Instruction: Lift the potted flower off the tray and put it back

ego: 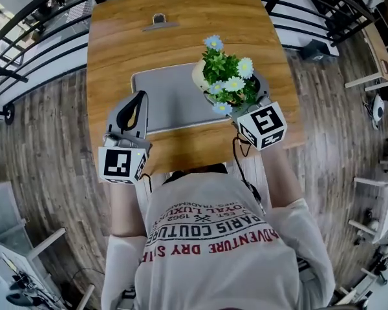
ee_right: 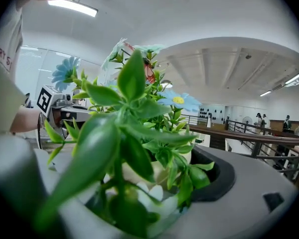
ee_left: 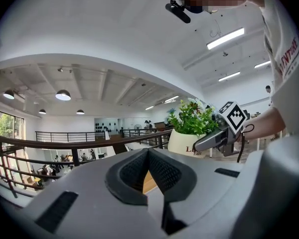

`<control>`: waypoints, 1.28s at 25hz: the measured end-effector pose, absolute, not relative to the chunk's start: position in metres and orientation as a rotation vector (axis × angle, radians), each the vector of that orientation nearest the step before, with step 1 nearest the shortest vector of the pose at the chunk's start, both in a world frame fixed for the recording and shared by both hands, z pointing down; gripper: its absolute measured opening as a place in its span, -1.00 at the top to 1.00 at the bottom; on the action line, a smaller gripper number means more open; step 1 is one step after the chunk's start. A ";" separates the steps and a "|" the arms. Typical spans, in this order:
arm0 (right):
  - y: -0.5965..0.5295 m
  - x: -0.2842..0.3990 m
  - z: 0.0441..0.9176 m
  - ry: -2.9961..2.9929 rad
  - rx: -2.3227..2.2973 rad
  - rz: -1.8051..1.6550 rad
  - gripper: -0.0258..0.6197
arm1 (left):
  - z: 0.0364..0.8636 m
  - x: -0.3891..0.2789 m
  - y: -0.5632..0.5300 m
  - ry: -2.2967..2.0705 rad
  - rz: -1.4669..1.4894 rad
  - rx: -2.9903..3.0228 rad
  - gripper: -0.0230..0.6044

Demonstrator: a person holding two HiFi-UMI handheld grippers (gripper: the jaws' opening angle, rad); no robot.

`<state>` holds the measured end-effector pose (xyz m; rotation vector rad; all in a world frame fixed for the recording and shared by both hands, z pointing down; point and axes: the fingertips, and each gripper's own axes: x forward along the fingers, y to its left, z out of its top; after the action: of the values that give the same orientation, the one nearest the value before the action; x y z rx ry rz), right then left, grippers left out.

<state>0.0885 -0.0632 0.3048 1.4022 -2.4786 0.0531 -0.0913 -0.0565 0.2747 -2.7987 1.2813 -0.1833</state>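
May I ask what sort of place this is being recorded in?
Probably a mezzanine in a large indoor hall: black railing edges the plank floor, with pendant lamps hanging beyond it.

**Mia:** What is the big grey thing right up close?

**Ben:** That is the left gripper (ee_left: pixel 148 153). Its two jaws lean in and touch at the tips. Nothing is between them. Lower down there is a small gap, and a bit of brown wood (ee_left: pixel 148 181) shows through it.

**Mia:** And behind it, on the right?

**Ben:** The potted flower (ee_left: pixel 188 133), with green leaves in a white pot. The right gripper (ee_left: pixel 200 144) has a grey finger against the side of the pot. The marker cube (ee_left: pixel 235 116) sits on top of that gripper, and a person's arm (ee_left: pixel 269 123) is holding it.

**Mia:** What is far away?

**Ben:** A dark railing (ee_left: pixel 65 143), and round lamps (ee_left: pixel 63 95) hang from a white ceiling (ee_left: pixel 114 34).
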 end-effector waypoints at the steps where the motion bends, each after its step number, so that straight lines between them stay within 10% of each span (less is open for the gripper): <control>1: -0.066 0.082 0.313 -2.486 1.366 0.063 -0.58 | 0.282 -0.093 -0.058 1.297 -0.194 -2.808 0.89; 32: -0.110 -0.032 0.529 -2.593 0.415 0.219 -0.58 | 0.441 -0.131 -0.067 1.872 -0.467 -2.849 0.89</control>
<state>-0.0316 -0.1103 0.5295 0.4152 -2.5928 0.2190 -0.1307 -0.0667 0.4414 -2.8492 1.8716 -0.4668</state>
